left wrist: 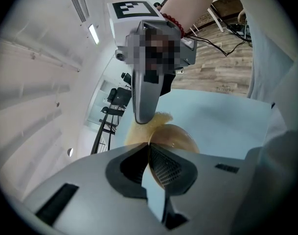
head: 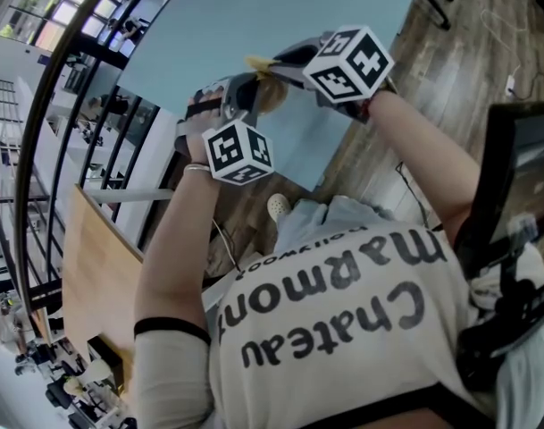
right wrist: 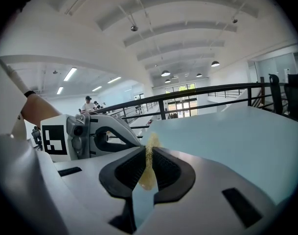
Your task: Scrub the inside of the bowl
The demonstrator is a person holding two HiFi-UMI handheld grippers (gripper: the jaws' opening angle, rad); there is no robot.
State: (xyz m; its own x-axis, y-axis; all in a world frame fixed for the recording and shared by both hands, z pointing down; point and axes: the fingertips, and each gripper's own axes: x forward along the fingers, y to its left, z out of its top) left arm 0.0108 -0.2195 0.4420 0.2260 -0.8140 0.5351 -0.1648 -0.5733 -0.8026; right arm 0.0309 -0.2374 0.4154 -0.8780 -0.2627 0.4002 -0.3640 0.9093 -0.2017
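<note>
Scrubbing step: left gripper [left wrist: 149, 150] clamped on bowl [left wrist: 180, 136] rim, right gripper [right wrist: 148, 154] pinching sponge [right wrist: 151, 141] (thin, yellow). Next: sweep sponge round inner wall.

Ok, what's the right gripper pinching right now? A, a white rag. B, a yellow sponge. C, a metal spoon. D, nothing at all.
B: the right gripper view shows the right gripper with its jaws shut on a thin yellow sponge, while the left gripper clamps the rim of the bowl.
</note>
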